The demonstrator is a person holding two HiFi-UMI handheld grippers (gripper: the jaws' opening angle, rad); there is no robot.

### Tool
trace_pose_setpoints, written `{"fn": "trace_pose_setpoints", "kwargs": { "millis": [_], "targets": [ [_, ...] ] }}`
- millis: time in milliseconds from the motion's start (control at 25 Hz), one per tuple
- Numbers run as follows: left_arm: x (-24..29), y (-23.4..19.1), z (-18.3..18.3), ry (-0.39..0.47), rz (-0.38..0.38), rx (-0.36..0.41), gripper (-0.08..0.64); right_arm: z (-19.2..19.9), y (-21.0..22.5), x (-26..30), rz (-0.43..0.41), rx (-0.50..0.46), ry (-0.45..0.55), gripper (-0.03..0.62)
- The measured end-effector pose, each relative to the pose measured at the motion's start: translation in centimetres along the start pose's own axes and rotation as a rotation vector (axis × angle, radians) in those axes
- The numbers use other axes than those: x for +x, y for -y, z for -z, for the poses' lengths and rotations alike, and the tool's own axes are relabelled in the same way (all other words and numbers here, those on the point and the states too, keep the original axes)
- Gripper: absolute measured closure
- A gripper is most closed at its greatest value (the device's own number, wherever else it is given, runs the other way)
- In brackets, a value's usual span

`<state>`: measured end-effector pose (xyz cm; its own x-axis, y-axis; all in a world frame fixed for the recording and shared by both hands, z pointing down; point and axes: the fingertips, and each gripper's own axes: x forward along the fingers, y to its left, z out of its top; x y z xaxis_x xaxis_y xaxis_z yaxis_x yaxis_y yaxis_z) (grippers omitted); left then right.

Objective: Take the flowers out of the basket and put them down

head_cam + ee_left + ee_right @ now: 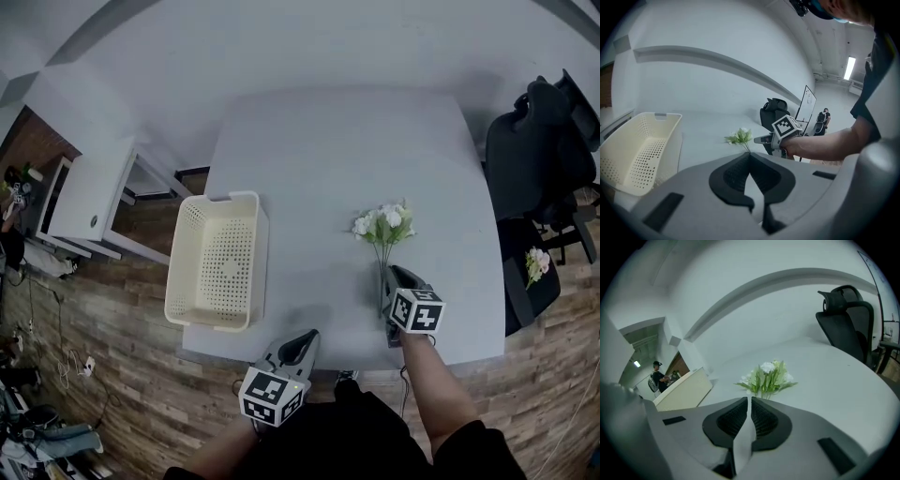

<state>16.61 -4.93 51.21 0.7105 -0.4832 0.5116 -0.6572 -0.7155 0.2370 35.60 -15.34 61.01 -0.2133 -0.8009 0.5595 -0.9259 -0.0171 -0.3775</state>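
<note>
Left gripper (308, 337), right gripper (394, 275): jaws together, empty. Flowers (384, 225), right of basket (214, 322): likely light, crushable; pinch stems.

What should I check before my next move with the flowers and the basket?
1. Basket emptied: ok, no flowers in it.
2. Flowers down on the table: ok, they lie flat, blooms pointing away from me.
3. Right gripper off the stems: cannot tell. Its jaws are nearly together right at the stems, and no view shows whether they pinch them.
4. Left gripper free: ok, jaws together with nothing between, held near the table's front edge.
5. Flowers apart from the basket: ok, bare table lies between them.
</note>
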Motion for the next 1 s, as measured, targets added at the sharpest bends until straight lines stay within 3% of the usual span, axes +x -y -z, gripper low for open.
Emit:
{"fn": "trace_pose_setpoints", "kwargs": {
  "millis": [280,520,760,1000],
  "targets": [
    [-2.7,-0.4,-0.9,0.050,0.065,0.022,0.554,-1.6,-6.5,-5.1,-0.054,-0.093,0.110,0.568],
    [-6.6,-1.7,-1.2,0.083,0.110,0.052,0.554,-0.7,-14.2,-9.6,-0.115,-0.079,0.175,0.568],
    [-10.8,-3.3,-0.8,0.108,0.144,0.049,0.554,1.4,-21.4,-13.1,-0.158,-0.106,0.211,0.568],
    [-14.4,-4.7,0.9,0.103,0.172,0.039,0.554,4.6,-26.9,-14.9,-0.176,-0.073,0.219,0.569]
  ]
}}
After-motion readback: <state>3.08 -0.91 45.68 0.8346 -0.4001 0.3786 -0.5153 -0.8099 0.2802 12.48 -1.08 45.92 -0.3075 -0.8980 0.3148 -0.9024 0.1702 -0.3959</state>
